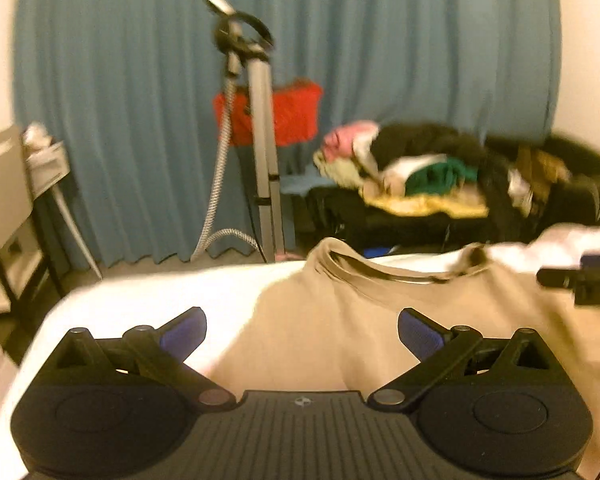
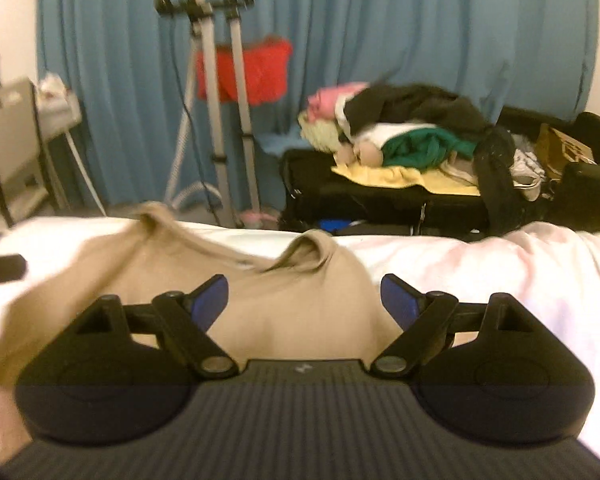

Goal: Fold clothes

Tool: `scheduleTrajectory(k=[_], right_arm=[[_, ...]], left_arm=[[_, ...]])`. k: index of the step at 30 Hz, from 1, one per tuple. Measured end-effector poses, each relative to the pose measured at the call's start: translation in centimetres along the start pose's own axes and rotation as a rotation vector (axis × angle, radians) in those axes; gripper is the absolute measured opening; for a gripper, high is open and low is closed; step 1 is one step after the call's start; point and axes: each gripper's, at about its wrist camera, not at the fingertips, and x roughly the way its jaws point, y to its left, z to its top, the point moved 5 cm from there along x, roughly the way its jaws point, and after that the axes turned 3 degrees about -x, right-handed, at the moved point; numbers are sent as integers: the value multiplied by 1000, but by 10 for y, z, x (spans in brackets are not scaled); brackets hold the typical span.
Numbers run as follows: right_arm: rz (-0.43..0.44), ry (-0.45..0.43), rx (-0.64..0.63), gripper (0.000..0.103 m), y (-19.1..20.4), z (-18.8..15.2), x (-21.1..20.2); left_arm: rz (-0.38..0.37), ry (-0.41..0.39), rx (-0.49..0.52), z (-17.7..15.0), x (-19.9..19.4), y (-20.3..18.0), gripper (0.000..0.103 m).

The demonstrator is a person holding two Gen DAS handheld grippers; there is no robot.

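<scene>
Tan shirt lies spread on the white bed, neck hole at the far edge, w/ collar bunched up in two humps. In the right wrist view the same shirt sits mostly left of centre, its left side rumpled and blurred, so exact lay there is hard to call.

Left gripper hangs low over the shirt body, jaws spread wide, nothing between them. Right gripper is likewise over the shirt near the collar, jaws spread, holding nothing. Whether either touches the cloth can't be told. The right one's dark tip also pokes in at the left view's right edge.

Progress, as I'd judge it: early. Shirt looks laid out roughly flat but no fold visible yet; sleeves and hem aren't in view. Left to do: smooth collar, bring sides in, fold up.

Further out: a big pile of clothes on a black couch beyond the bed, prob more to fold. Garment steamer stands before the blue curtain, w/ a red basket behind it.
</scene>
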Motion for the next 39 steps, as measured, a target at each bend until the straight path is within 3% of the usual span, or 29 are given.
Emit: scheduleTrajectory(k=[4,7,11,15,19,21,25,32,36,39], right_arm=[[36,-50,36,85,17,-24,-95],[71,-80,74,85,27,-41,-159],[80,-123,82,85,35,-57,-219],[100,-141,165,85,30,-72,-247],[107,-144,229,85,24,-92,-256],[117,-139,274,85,20,-106,-253],[131,-106,346,85,14,-132,-235],[93,-50,343,85,7,-154,-185],[83,19,347,85,-3,-167,-150],[114,56,389,85,-6,-170,-135]], left_arm=[[-43,-37,-173,-28,-101,1,103],[-120,-33,-256,-48,-158,2,102],[-154,-8,-306,-58,-205,6,101],[-134,-24,-332,-60,-228,15,100],[-133,11,-441,-69,-211,37,92],[-140,39,-549,-79,-185,51,89],[-125,101,-755,-106,-135,84,73],[-61,81,-902,-117,-55,125,40],[-33,88,-953,-119,-10,139,39],[-15,87,-931,-111,15,141,48]])
